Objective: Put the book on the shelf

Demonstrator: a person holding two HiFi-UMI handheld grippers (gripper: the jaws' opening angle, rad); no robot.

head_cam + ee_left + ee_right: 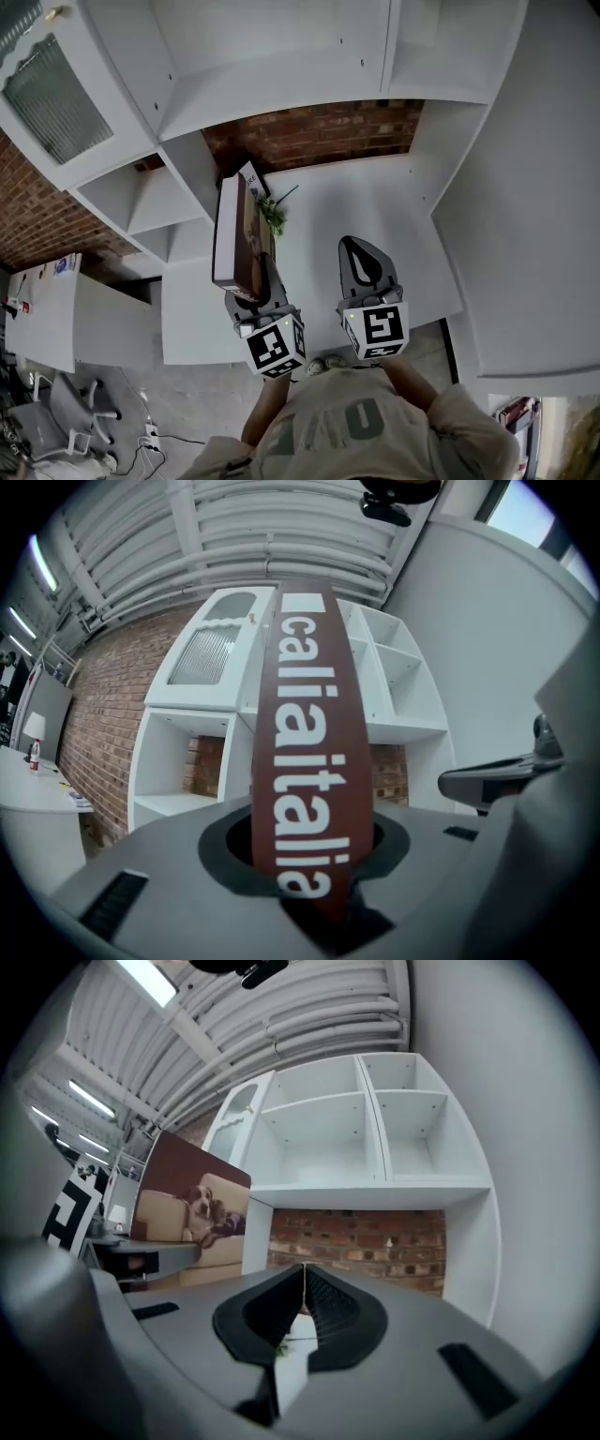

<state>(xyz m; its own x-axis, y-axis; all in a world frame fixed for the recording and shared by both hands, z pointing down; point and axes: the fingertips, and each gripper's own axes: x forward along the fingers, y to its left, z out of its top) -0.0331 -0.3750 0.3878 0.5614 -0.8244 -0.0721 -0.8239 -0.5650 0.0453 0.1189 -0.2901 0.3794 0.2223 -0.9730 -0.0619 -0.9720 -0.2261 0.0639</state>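
Observation:
A thick brown book (240, 236) with a dog photo on its cover stands upright on its edge in my left gripper (253, 281), which is shut on it. In the left gripper view its brown spine (309, 733) with white letters rises straight up from between the jaws. My right gripper (364, 258) hangs to the right of the book, jaws shut with nothing between them. From the right gripper view the book cover (192, 1208) shows at the left, and the closed jaw tips (304, 1269) point toward the white shelf unit (375, 1138).
The white shelf unit (281, 84) has several open cubbies against a red brick wall (319, 131), above a white counter (375, 197). A small green sprig (274, 216) lies on the counter behind the book. A desk and an office chair (56, 412) stand at the lower left.

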